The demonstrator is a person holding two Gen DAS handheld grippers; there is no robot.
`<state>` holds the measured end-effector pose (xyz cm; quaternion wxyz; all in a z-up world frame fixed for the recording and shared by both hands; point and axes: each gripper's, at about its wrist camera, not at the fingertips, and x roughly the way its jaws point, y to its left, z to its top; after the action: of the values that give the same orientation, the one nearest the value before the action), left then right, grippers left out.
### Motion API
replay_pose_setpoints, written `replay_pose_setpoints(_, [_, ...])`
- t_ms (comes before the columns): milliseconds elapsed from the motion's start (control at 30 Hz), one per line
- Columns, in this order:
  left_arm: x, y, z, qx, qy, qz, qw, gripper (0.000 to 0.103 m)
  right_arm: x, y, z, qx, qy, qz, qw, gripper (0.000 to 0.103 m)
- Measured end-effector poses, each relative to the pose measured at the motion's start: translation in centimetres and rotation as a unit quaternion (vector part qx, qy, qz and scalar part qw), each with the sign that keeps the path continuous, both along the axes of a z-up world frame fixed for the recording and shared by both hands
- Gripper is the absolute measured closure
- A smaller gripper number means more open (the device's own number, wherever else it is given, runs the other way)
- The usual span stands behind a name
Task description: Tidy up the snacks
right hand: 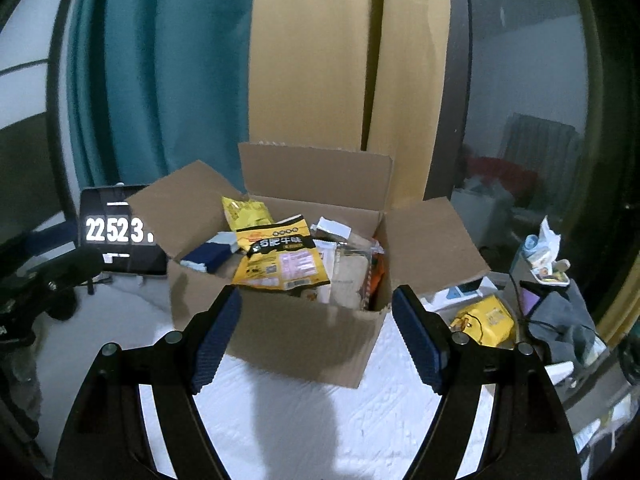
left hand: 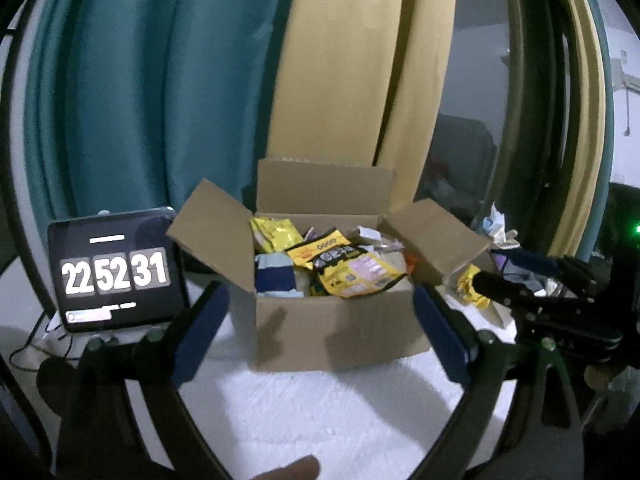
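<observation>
Right wrist, snack box (right hand: 296, 336) beyond empty claw (right hand: 318, 336)

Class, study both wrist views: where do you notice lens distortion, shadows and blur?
Left wrist view: the fisheye bows the teal curtain; finger shadows fall on the cardboard box front; the tablet clock reads sharply. Right wrist view: a broad shadow crosses the white surface; the clock's last digit smears; the box's snack packets look soft.

I see a black tablet (left hand: 116, 270) showing white clock digits, propped at the left on the white textured counter (left hand: 320, 408). Behind hang a teal curtain (left hand: 160, 80) and a yellow curtain (left hand: 352, 60); crumpled grey cloth (right hand: 568, 320) lies at the right.
</observation>
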<state>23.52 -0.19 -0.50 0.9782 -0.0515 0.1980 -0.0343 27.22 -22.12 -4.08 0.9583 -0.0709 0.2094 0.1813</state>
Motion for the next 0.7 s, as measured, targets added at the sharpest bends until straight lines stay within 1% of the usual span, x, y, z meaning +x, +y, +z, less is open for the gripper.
replay_pose_setpoints(167, [-3.6,-0.4,1.0,0.004,-0.025,0.01,0.9996,0.009,-3.8,-0.7,1.0,0.004,-0.02,-0.001,1.0,0.023])
replay_pose_setpoints(233, [-5.5,-0.6,1.6,0.003,-0.042,0.01,0.9991,0.009,-5.3,-1.1,1.4,0.006,-0.029,-0.001,1.0,0.023])
replay_pose_setpoints(300, [-6.8,-0.8,2.0,0.006,-0.05,0.019,0.9985,0.009,-6.9,-1.4,1.9,0.008,-0.039,-0.002,0.999,0.023])
replay_pose_setpoints(400, [-8.8,-1.4,2.7,0.02,-0.058,0.041,0.9972,0.009,-9.2,-2.0,2.6,0.014,-0.051,-0.004,0.999,0.023])
replay_pose_setpoints(467, [-10.1,-1.7,3.0,0.025,-0.066,0.044,0.9965,0.009,-10.8,-2.3,3.0,0.02,-0.057,-0.004,0.998,0.023])
replay_pose_setpoints(533, [-11.3,-2.2,3.3,0.025,-0.073,0.037,0.9964,0.009,-12.1,-2.6,3.4,0.023,-0.066,-0.004,0.998,0.021])
replay_pose_setpoints(600, [-12.7,-2.7,3.6,0.029,-0.08,0.036,0.9958,0.009,-13.6,-3.0,3.8,0.026,-0.075,-0.007,0.997,0.015])
replay_pose_setpoints(700, [-14.7,-3.4,4.1,0.036,-0.088,0.043,0.9946,0.009,-16.0,-3.7,4.4,0.033,-0.089,-0.012,0.995,0.014])
